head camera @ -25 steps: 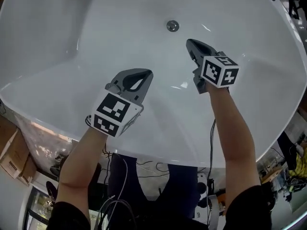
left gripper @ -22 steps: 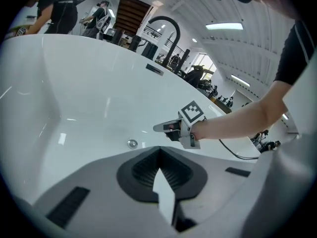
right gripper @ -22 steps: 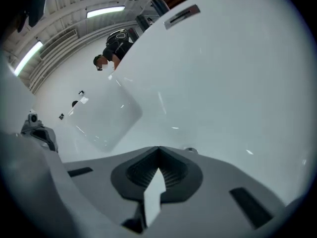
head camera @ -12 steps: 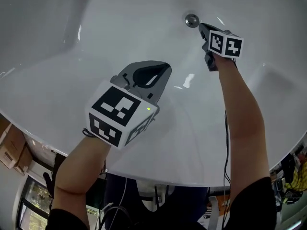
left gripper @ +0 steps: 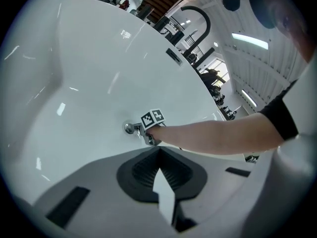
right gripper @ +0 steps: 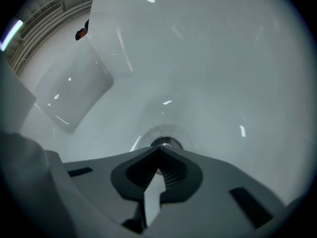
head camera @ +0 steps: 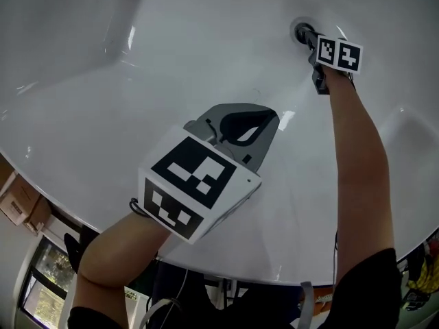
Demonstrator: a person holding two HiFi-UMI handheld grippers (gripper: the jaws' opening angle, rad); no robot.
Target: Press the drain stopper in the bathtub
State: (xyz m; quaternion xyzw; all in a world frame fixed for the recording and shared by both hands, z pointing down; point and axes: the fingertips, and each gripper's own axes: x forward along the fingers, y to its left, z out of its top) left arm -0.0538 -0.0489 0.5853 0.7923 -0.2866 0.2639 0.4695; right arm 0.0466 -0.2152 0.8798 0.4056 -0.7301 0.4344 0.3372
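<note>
The round chrome drain stopper sits in the floor of the white bathtub. My right gripper is shut, and its closed tips rest right at the stopper's near edge, partly covering it. In the left gripper view the right gripper shows small, against the stopper. My left gripper is shut and empty, held above the tub's near slope, well short of the drain.
The tub's rim runs across the lower left, with cardboard boxes on the floor beyond it. A black faucet arches over the far rim. A smooth backrest slope rises on one side.
My right gripper reached forward and down from mid-tub until its tips met the stopper. The head view swung closer, so the left gripper looms larger; it stayed shut.
</note>
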